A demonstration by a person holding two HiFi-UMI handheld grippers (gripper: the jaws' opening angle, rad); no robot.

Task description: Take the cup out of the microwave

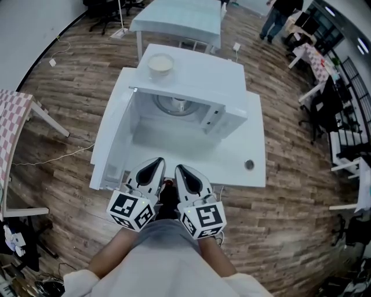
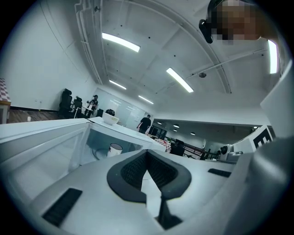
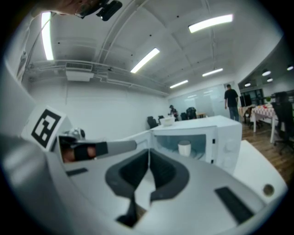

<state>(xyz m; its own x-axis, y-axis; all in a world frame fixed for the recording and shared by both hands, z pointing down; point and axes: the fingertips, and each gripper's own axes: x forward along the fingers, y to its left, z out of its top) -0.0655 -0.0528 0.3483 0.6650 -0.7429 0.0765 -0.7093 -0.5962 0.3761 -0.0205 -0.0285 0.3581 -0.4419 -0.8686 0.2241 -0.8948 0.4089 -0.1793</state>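
Observation:
A white microwave (image 1: 223,87) stands on a white table (image 1: 255,139) with its door (image 1: 115,134) swung open to the left. Inside, on the turntable, stands the white cup (image 1: 179,105), also seen as the cup (image 2: 115,149) in the left gripper view and the cup (image 3: 184,148) in the right gripper view. My left gripper (image 1: 155,163) and right gripper (image 1: 181,170) hover side by side at the table's front edge, well short of the cup. Both point toward the oven opening. The left gripper (image 2: 146,154) and the right gripper (image 3: 149,153) have their jaws shut on nothing.
A white bowl (image 1: 160,64) rests on top of the microwave. A small round object (image 1: 249,165) lies on the table's right side. A second white table (image 1: 179,17) stands behind, a checkered table (image 1: 11,119) at left. A person (image 1: 279,16) walks at the far right.

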